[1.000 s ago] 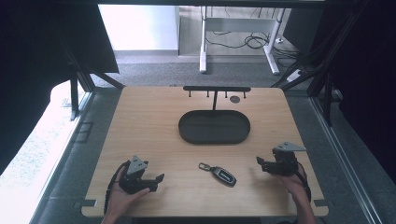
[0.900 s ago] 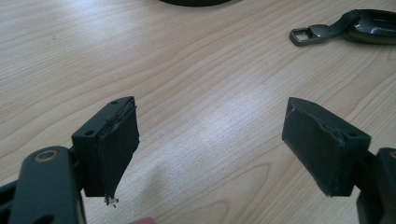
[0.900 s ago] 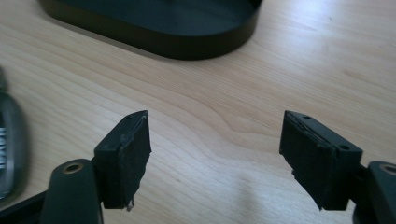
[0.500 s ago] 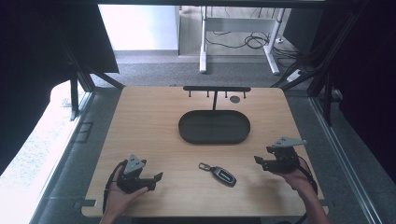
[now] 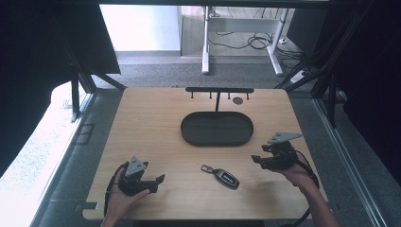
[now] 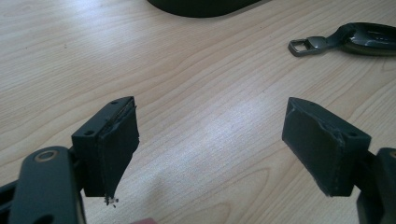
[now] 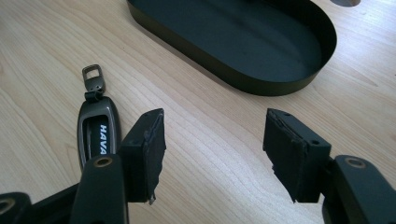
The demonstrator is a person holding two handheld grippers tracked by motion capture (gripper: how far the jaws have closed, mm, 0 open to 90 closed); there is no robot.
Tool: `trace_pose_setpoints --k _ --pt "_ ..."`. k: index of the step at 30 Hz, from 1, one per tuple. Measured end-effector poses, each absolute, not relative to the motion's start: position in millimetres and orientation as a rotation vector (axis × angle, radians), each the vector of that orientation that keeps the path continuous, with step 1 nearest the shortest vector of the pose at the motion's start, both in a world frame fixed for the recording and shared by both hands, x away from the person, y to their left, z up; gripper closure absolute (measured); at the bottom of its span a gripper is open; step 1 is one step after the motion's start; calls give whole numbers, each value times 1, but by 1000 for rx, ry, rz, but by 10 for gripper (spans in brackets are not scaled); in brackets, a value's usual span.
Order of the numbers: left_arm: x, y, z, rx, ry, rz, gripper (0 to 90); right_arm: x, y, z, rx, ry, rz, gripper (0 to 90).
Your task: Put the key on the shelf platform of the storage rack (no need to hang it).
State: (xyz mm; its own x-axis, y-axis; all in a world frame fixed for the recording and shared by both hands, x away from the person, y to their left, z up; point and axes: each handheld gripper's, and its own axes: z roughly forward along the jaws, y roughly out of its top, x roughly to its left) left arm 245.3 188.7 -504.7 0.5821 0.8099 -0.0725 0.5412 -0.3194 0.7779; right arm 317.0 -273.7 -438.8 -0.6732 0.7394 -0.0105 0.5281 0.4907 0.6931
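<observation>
Right gripper (image 5: pixel 259 160), fingers spread on nothing and just closing, is needing to straddle the key fob (image 5: pixel 226 177) squarely; left gripper (image 5: pixel 152 183) is waiting spread

1. The right gripper (image 7: pixel 212 149) hangs over the wooden table (image 7: pixel 42 56), its two black jaws apart with bare wood between them; they have just been closing.
2. The key fob (image 7: pixel 95 130) lies flat just left of the left jaw, metal loop pointing away.
3. The black oval tray (image 7: pixel 261 86) sits beyond, near the jaws.
</observation>
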Motion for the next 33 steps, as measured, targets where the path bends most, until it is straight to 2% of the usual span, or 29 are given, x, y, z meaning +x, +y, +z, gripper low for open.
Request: trace_pose_setpoints --k 23,33 --pt "245 184 -507 2030 1062 419 190 330 -225 -428 937 2614 854 399" --pt "245 184 -507 2033 1062 415 190 330 -202 -437 889 2692 801 396"
